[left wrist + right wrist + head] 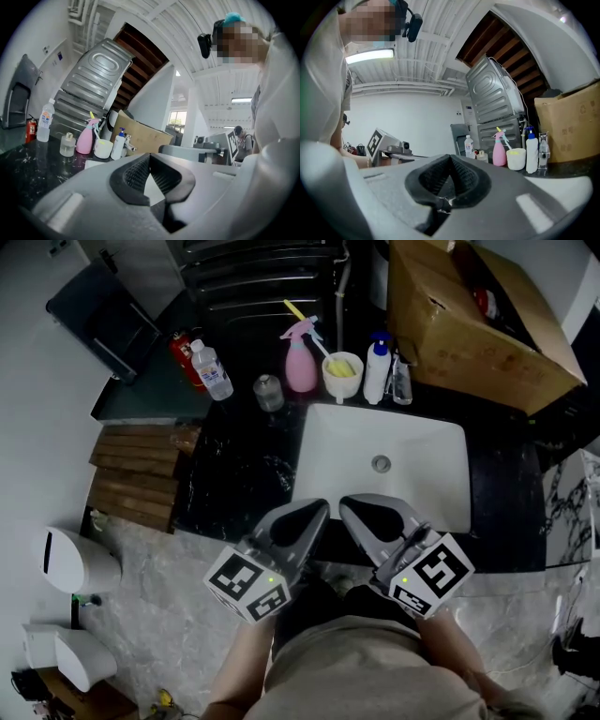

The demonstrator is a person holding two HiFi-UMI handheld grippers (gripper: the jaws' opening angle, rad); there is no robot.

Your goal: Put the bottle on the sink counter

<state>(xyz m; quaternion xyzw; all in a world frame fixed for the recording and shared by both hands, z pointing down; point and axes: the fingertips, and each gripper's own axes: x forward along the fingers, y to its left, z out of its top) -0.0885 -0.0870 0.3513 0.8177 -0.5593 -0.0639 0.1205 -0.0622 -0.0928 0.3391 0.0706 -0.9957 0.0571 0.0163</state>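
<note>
At the near edge of the sink [422,465], both pairs of jaws are closed tip to tip with nothing between them. The left gripper [317,512] and the right gripper [352,510] lie side by side, tips near each other. Both point level toward the back of the counter [234,474]. The hands that carry them are hidden under the marker cubes, and the forearms run off the bottom of the head view.

The clear bottle [212,370] stands upright at the back left, long axis vertical and white cap on top, just beside a red fire extinguisher [186,357]. It is well apart from both grippers. Whether its base rests on the black counter or on the darker ledge behind it is hard to tell. A pink spray bottle [301,367] stands to its right.
</note>
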